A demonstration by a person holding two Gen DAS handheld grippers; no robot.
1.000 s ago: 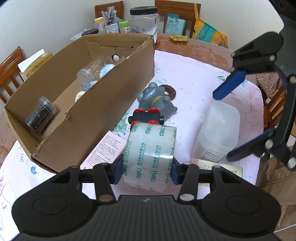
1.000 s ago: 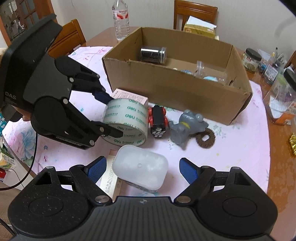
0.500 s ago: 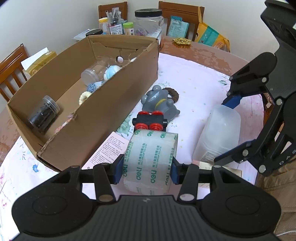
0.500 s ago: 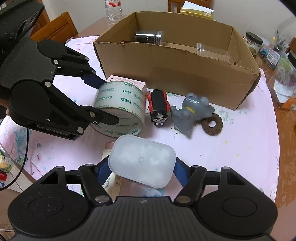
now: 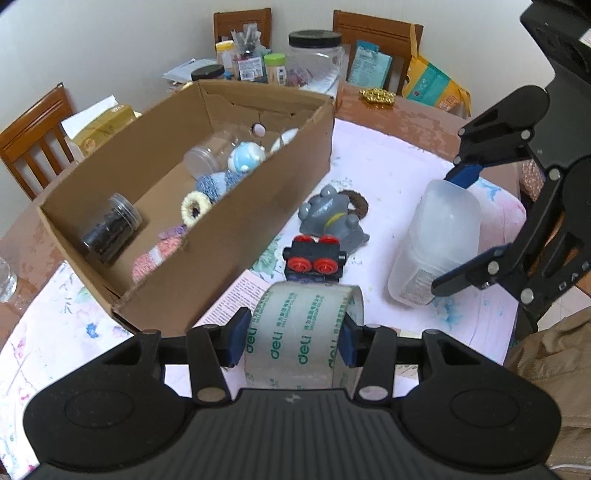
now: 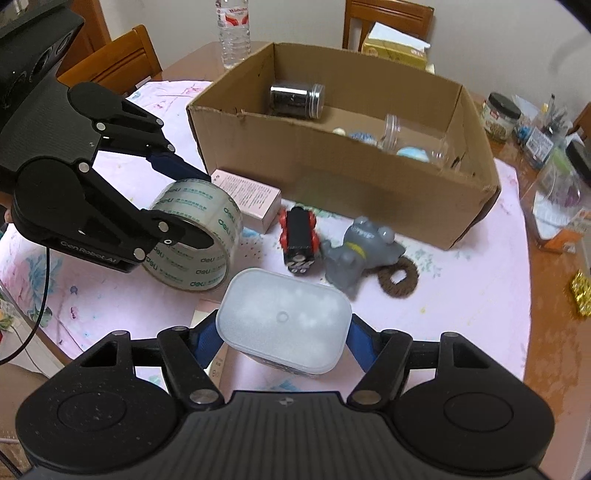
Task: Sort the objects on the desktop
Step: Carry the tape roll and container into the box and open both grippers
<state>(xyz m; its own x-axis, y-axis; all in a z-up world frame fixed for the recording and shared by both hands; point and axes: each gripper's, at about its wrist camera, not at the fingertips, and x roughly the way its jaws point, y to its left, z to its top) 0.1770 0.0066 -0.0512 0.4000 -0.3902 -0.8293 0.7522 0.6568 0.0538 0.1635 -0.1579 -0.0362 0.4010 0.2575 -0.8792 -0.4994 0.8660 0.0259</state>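
Tape roll [image 5: 303, 332], clear with green lettering: clamped across its width between the blue pads of the left gripper [image 5: 291, 341], standing on edge. In the right wrist view the same roll [image 6: 195, 236] sits at the tips of that gripper [image 6: 195, 206], left of the right tongs.

Plastic container [image 6: 284, 321], frosted white, rounded corners: gripped between the two blue pads of the right gripper [image 6: 284, 338], pads pressed against both of its sides. Seen from the left tongs, the container [image 5: 439, 240] is forward and to the right, the right gripper [image 5: 456, 230] closed around it.

Toy train [image 5: 314, 260], black with red wheels: on the pink floral tablecloth [image 5: 388, 166] just beyond the tape roll.

Grey toy figure [image 5: 330, 218]: just past the train, touching a brown ring [image 5: 360, 203].

Pink carton [image 6: 245, 199]: lying flat just behind the tape roll, near the box wall.

Cardboard box [image 5: 280, 177]: open, forward and left of the left tongs. Contents: dark-filled jar [image 5: 110, 230] on its side, clear jar [image 5: 207, 158] on its side, blue-and-white round item [image 5: 245, 158], several knitted rings.

Water bottle [image 6: 233, 31]: beyond the box, far left of the right tongs.
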